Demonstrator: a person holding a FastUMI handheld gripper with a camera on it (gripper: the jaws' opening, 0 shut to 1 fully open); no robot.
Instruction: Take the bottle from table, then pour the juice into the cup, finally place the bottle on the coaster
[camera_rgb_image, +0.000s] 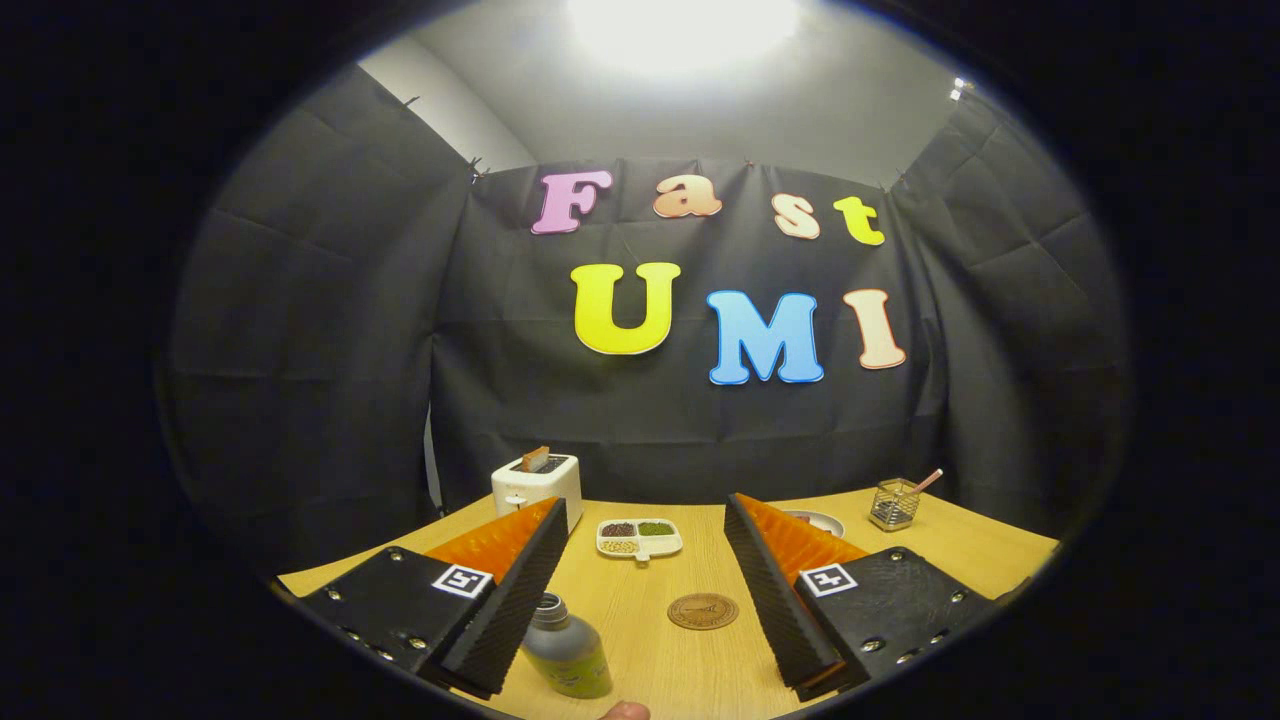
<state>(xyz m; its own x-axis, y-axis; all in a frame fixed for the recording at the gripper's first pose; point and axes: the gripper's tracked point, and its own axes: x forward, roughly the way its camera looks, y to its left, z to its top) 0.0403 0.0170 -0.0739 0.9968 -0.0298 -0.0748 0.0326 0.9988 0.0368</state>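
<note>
Pale wooden tabletop (640, 640) carries a small olive-green juice bottle with a grey cap (566, 648), standing upright near, just beside the left finger of the gripper (640, 590), whose fingers are spread wide and grasp nothing. Between them lies a round brown coaster (702, 611); farther off sit a white divided dish of beans (639, 538), a white toaster (538, 484) and a wire holder (893, 504).

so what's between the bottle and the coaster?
Bare tabletop between bottle and coaster, gripper view. Open gripper straddles both.
</note>
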